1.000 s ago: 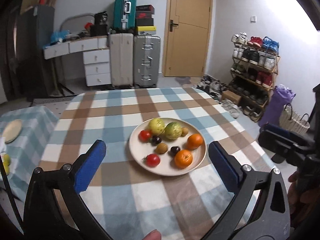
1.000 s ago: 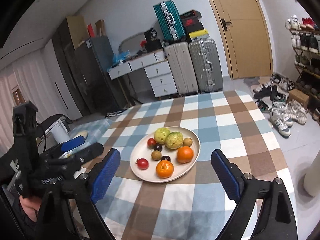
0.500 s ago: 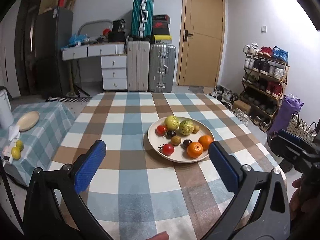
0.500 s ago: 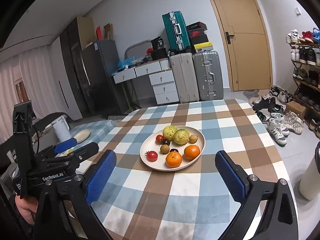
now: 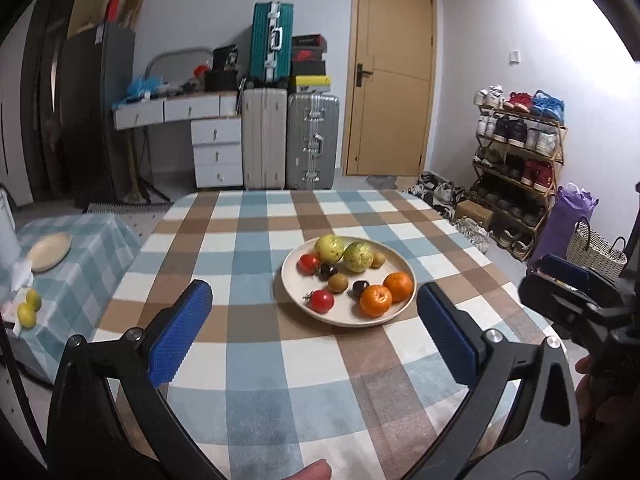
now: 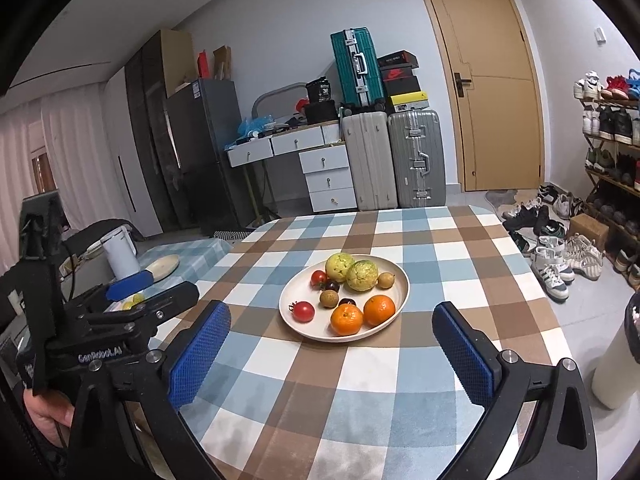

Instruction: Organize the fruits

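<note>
- Cream-coloured round plate w/ fruit sits mid-table, a bit toward the right side, ahead of both grippers.
- On it: 2 oranges at near right edge, touching; 2 yellow-green guavas side by side at far edge; 2 red tomatoes, one near, one far left; 2 dark plum-like fruits; 2 small brown round fruits, one centre, one beside the right guava.
- Table covered w/ blue, brown & white check cloth.
- Left gripper: blue pads wide apart, holding nothing, above near table edge.
- Right gripper: jaws likewise spread, nothing between.
- Low side table at left, teal check cloth, 1 bare plate, 2 small yellow-green fruits.
- Room: 3 suitcases, white drawers, wooden door, shoe rack on the right.
</note>
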Action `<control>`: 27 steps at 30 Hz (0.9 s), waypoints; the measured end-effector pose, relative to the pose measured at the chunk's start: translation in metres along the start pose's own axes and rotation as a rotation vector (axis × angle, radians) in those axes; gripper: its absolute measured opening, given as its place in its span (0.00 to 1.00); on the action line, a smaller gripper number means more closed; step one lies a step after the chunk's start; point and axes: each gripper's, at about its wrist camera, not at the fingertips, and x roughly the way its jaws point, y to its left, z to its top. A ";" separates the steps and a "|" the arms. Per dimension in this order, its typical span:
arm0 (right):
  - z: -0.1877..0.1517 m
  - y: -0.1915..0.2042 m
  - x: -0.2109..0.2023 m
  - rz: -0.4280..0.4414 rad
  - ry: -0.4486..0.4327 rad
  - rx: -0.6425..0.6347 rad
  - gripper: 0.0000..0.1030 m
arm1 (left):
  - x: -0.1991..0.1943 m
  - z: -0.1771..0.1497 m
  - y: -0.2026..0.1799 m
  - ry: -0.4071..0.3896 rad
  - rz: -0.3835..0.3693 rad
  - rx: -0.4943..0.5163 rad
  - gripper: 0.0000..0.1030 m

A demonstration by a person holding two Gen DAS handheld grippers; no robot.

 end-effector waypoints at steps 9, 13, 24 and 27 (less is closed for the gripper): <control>0.000 -0.003 -0.004 0.002 -0.010 0.014 1.00 | 0.007 0.000 0.009 0.028 0.001 -0.049 0.99; 0.000 -0.003 -0.004 0.001 -0.008 0.016 1.00 | 0.011 -0.002 0.007 0.048 -0.011 -0.051 0.99; -0.001 0.001 -0.001 0.010 0.012 -0.003 1.00 | 0.014 -0.003 0.010 0.057 -0.015 -0.067 0.99; 0.000 0.000 -0.002 0.008 0.011 0.000 1.00 | 0.014 -0.003 0.009 0.054 -0.014 -0.062 0.99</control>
